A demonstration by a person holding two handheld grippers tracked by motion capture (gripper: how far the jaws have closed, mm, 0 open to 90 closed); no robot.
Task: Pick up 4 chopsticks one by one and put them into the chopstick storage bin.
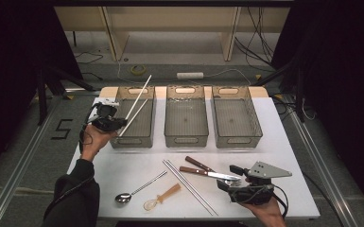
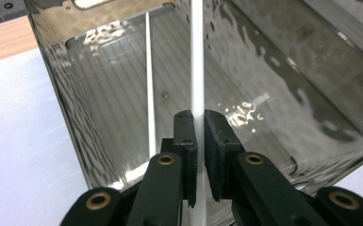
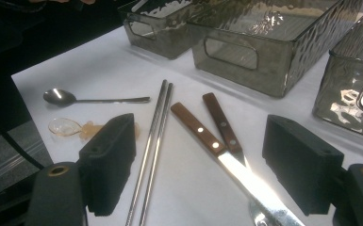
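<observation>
My left gripper (image 1: 121, 122) is shut on a white chopstick (image 1: 140, 92) that slants up over the left grey bin (image 1: 147, 137); its jaws pinch that chopstick (image 2: 197, 66) in the left gripper view. A second white chopstick (image 2: 150, 84) lies inside the bin (image 2: 70, 103), also seen as a chopstick (image 1: 134, 116) in the high view. My right gripper (image 1: 234, 174) stands open at the table's front right. Between its wide jaws lie two wooden-handled knives (image 3: 207, 136) and a pair of metal chopsticks (image 3: 155, 141). The knives (image 1: 203, 169) and metal chopsticks (image 1: 189, 186) lie just left of it.
Two more grey bins, middle (image 1: 186, 138) and right (image 1: 238, 138), stand along the white table (image 1: 123, 179). A metal spoon (image 1: 132, 191) and a clear amber-handled spoon (image 1: 163, 197) lie near the front edge. Floor rails and cables surround the table.
</observation>
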